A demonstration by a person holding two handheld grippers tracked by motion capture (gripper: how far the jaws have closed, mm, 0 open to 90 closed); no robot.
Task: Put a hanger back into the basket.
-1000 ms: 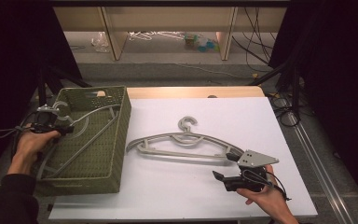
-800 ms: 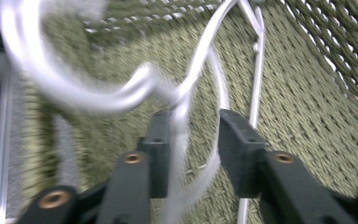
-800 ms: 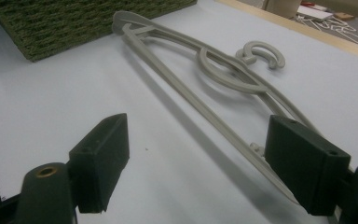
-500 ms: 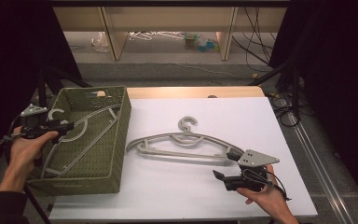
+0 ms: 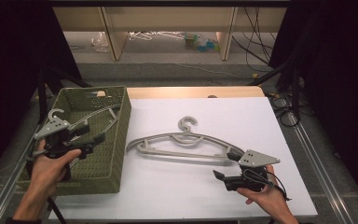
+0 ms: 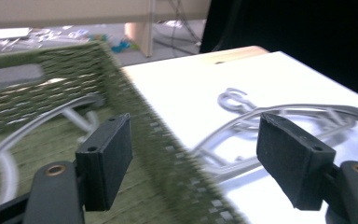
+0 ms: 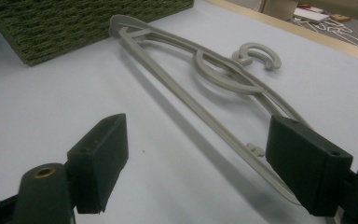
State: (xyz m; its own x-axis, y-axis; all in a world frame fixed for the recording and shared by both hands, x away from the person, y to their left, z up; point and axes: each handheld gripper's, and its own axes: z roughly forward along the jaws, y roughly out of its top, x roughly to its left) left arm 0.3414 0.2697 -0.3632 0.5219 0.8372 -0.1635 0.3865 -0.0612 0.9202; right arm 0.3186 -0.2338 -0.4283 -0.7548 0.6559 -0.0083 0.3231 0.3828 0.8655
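So the left hand-held gripper sits over the green woven rectangular basket at the left side of the white tabletop; its jaws have just been opening and now stand wide apart with nothing between them. A grey plastic clothes hanger lies inside that basket. A second grey plastic hanger lies flat mid-tabletop, just beside the basket. The right hand-held gripper rests near that hanger's right end, jaws apart, gripping nothing.
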